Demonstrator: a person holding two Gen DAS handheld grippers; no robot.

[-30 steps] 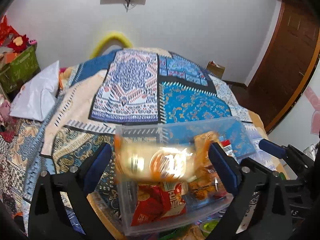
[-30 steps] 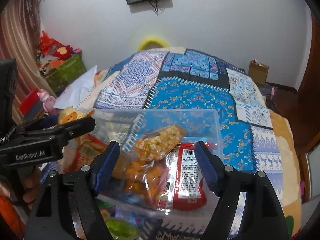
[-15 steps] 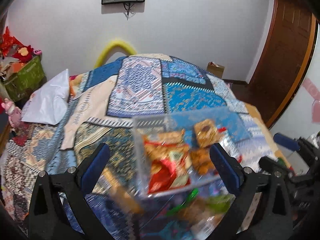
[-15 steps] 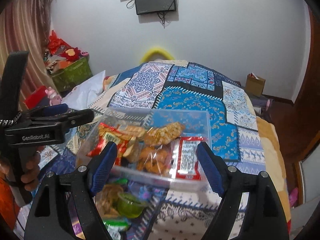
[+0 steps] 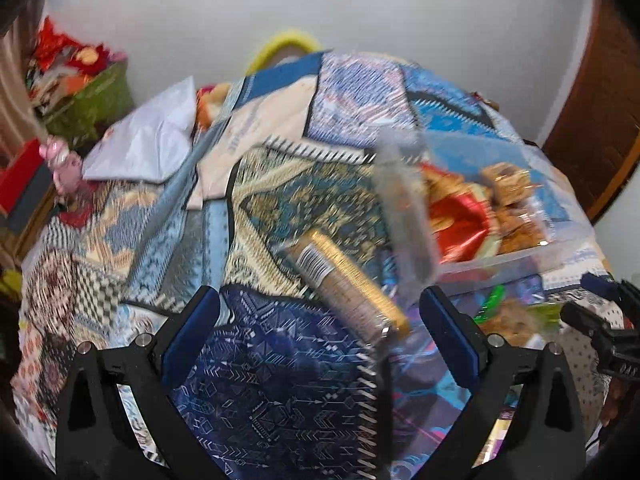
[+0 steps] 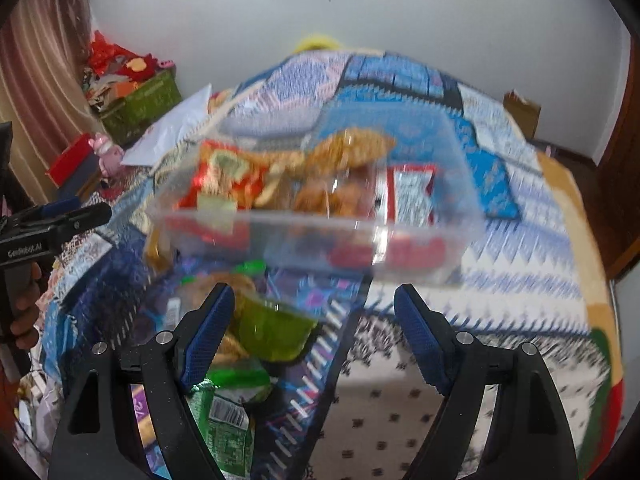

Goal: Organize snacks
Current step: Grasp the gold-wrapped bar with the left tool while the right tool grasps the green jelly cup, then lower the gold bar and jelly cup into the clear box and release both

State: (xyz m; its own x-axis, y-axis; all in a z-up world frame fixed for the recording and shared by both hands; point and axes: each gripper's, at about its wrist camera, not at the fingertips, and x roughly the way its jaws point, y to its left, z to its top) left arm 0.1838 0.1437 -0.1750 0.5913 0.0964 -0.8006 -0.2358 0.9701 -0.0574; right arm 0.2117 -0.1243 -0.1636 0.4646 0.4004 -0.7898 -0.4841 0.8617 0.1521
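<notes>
Right gripper (image 6: 310,334) open, nothing between fingers. Clear plastic container (image 6: 320,248) ahead on bed (image 6: 500,240), holding red and orange snack packets (image 6: 224,176). Green jelly cup (image 6: 272,332) near left finger; green packet (image 6: 224,432) below. Left gripper (image 6: 52,220) at left edge.

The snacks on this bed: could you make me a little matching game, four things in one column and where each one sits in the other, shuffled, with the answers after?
Things
1. gold biscuit pack
2. red snack bag
3. green cup
4. white pillow

Places
A. inside the clear plastic box
B. far side of the quilt, near the green basket
C. on the quilt, outside the box, ahead of the open left gripper
D. in the snack pile, close to the open right gripper

Pairs: 1-C, 2-A, 3-D, 4-B
</notes>
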